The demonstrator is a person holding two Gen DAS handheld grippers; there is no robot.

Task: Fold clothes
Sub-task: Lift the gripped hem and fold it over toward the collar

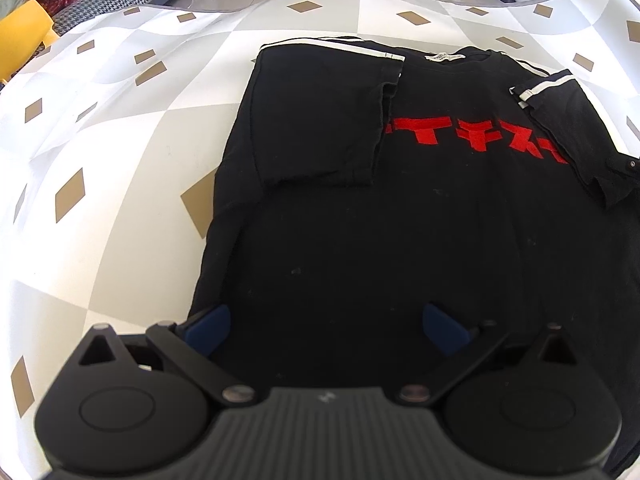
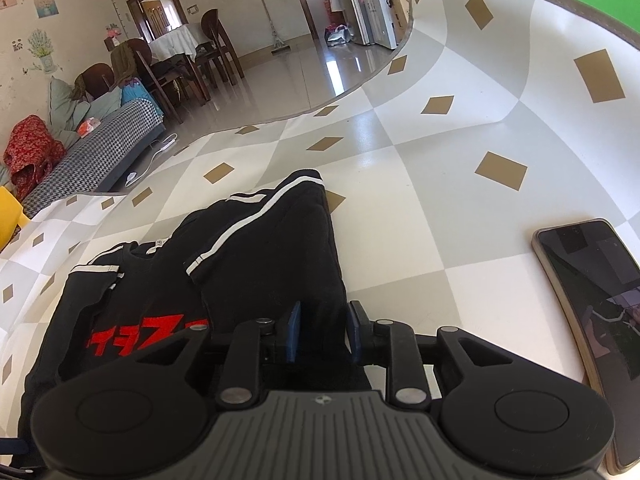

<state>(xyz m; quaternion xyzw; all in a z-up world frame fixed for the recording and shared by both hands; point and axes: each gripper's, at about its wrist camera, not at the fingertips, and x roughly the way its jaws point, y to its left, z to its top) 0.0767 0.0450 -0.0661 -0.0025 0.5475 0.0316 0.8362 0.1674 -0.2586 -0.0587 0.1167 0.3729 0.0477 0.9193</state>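
On the desk (image 2: 400, 208)
Shirt: black T-shirt (image 1: 400, 220) lies at centre, side panels folded in.
Left gripper (image 1: 326, 328): jaws wide, empty, over the hem.
Right gripper (image 2: 322, 332): jaws slightly parted around the folded edge; whether they pinch it, cannot tell.
Risk: fabric snagging as it lifts would undo the fold; phone (image 2: 592, 304) at three o'clock could be knocked.

Bare tablecloth (image 2: 400, 208) beyond, phone (image 2: 592, 304) (rightward) only obstacle

Bright daylight, glare on the glossy floor (image 2: 320, 68), sharp focus, strong fisheye bending at edges.

Black T-shirt (image 1: 400, 220) with red lettering lies flat, both sleeves folded inward.
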